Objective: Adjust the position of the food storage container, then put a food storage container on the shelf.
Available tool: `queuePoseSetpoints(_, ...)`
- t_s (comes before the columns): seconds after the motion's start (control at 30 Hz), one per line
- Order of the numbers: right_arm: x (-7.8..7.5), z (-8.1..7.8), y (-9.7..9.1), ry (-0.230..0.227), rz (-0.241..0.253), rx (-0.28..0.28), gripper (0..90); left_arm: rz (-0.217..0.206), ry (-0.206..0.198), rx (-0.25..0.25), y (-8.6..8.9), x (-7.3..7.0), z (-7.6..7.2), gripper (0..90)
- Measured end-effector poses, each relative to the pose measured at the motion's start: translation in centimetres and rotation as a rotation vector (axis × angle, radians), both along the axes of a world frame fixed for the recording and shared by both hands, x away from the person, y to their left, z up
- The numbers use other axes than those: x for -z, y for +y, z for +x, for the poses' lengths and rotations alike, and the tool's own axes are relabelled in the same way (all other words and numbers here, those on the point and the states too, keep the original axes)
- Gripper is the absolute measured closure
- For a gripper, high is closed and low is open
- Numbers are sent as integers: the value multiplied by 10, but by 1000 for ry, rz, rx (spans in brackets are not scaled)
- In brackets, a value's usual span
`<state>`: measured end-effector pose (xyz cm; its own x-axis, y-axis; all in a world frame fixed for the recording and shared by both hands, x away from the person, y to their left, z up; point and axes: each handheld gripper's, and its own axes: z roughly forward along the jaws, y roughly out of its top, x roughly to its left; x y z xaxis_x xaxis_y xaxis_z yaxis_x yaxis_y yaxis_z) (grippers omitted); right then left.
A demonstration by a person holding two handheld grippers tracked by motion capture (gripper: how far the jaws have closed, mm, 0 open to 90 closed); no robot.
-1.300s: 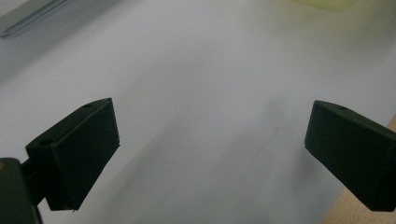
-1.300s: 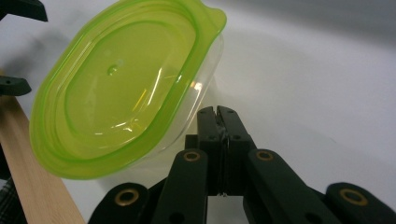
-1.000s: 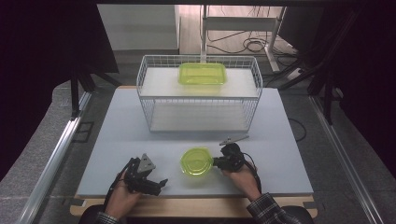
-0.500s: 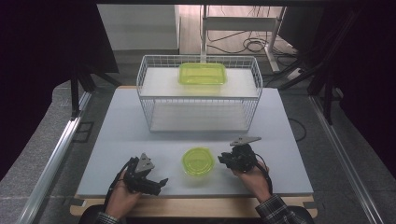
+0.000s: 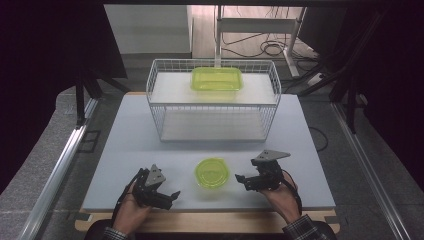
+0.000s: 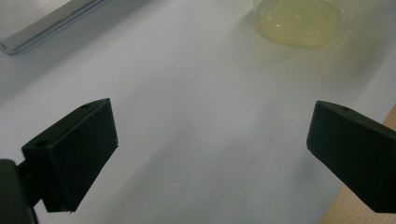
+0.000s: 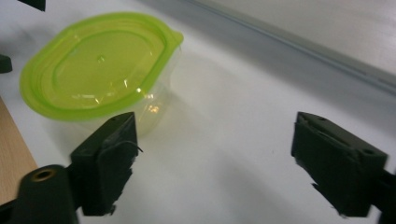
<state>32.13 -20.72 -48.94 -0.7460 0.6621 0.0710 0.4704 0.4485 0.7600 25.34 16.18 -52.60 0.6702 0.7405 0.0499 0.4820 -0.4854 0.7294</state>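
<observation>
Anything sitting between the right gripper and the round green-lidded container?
Nothing: bare white tabletop separates the open right gripper from the round container, as seen in the high view and right gripper view.

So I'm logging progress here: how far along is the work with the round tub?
Done: the round tub stands lidded on the table, free of both grippers. In hand: nothing; the right gripper has just been opening, jaws empty beside the tub; the left gripper is open too. Left: possibly placing it on the wire rack beside the rectangular box.
</observation>
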Motion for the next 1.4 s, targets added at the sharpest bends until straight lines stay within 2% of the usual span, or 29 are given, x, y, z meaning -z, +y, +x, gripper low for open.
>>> queuePoseSetpoints(0.17,7,0,-4,32,12,18,62,7,5,2,-1,1,0,14)
queuePoseSetpoints(0.33,8,2,-4,39,21,35,22,6,6,3,-1,1,0,14)
queuePoseSetpoints(0.47,7,3,-4,40,29,58,14,5,5,2,0,1,0,15)
queuePoseSetpoints(0.63,2,3,-4,18,36,89,8,11,3,3,-1,1,0,15)
queuePoseSetpoints(0.83,-3,5,-1,74,88,96,11,17,4,4,-1,1,0,15)
queuePoseSetpoints(1.0,-6,6,6,102,92,97,62,22,3,4,-1,2,0,15)
queuePoseSetpoints(1.23,-16,11,15,148,146,44,191,39,5,9,-2,2,0,18)
queuePoseSetpoints(1.4,-13,19,19,208,192,29,274,42,5,8,-3,3,0,18)
